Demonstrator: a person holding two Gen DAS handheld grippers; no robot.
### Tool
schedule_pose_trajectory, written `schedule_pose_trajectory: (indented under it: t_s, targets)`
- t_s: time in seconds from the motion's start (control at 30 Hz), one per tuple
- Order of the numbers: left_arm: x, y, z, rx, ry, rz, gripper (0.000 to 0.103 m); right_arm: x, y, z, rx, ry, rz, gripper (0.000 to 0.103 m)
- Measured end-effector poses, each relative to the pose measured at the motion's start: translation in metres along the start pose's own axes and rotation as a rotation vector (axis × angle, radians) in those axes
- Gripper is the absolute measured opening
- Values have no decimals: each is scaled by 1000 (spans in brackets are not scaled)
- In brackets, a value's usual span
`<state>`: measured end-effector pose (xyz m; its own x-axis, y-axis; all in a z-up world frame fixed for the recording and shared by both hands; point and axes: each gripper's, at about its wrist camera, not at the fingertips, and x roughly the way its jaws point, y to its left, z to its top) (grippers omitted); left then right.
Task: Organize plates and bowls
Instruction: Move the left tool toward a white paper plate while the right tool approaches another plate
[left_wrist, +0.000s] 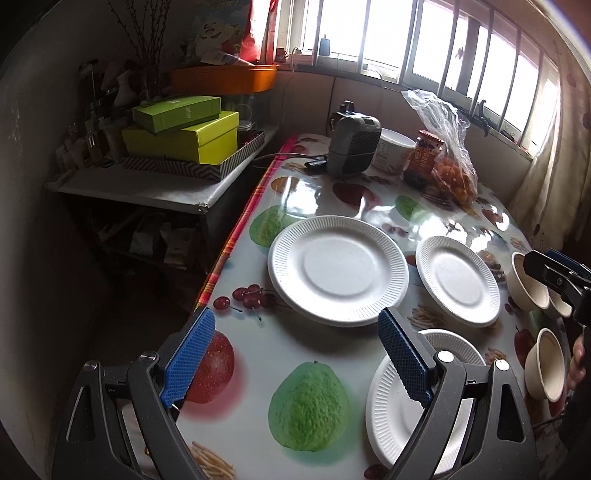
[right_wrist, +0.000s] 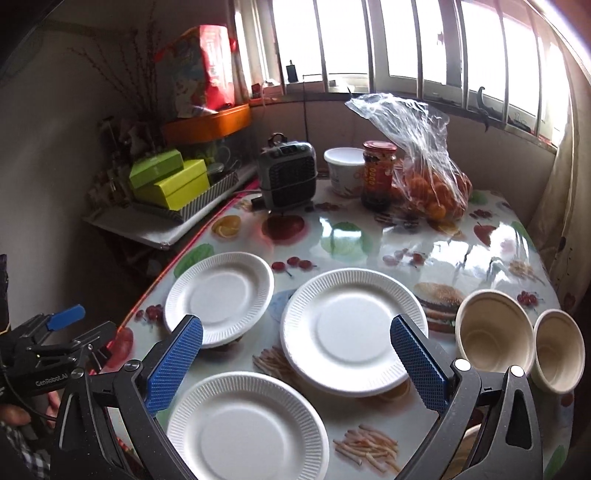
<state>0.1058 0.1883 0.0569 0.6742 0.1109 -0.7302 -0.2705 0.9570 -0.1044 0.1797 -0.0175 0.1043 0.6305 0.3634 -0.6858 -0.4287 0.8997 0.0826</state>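
Three white ribbed paper plates lie on the fruit-print table. The far-left plate sits ahead of my left gripper, which is open and empty above the table. A middle plate lies just ahead of my right gripper, also open and empty. The nearest plate is partly hidden behind fingers in both views. Cream paper bowls stand at the right: a large one, a smaller one, and another bowl nearer.
At the table's far end stand a small grey heater, a white tub, a jar and a plastic bag of oranges. A side shelf with green boxes is beyond the table's left edge.
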Motion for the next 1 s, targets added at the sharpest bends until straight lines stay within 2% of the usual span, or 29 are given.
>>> schedule_pose_trajectory:
  t_s: [0.2, 0.33, 0.5, 0.63, 0.8, 0.87, 0.93, 1.0]
  targets:
    - [24, 22, 17, -71, 25, -20, 90, 43, 10, 31, -71, 73, 58, 103]
    - [39, 32, 22, -92, 53, -30, 90, 56, 3, 34, -12, 146, 115, 102]
    - [46, 40, 25, -99, 60, -32, 90, 47, 0, 35, -27, 159, 106, 102]
    - [44, 44, 26, -96, 52, -35, 90, 31, 6, 42, 32, 172, 194, 102]
    - [35, 50, 32, -103, 30, -32, 90, 10, 44, 61, -47, 83, 250, 102]
    - [33, 51, 35, -96, 19, -31, 90, 16, 53, 70, -40, 74, 275, 102]
    - [37, 53, 38, -92, 30, -21, 88, 34, 58, 78, -35, 101, 281, 102]
    - [43, 57, 40, -107, 47, -32, 84, 59, 61, 82, -51, 132, 234, 102]
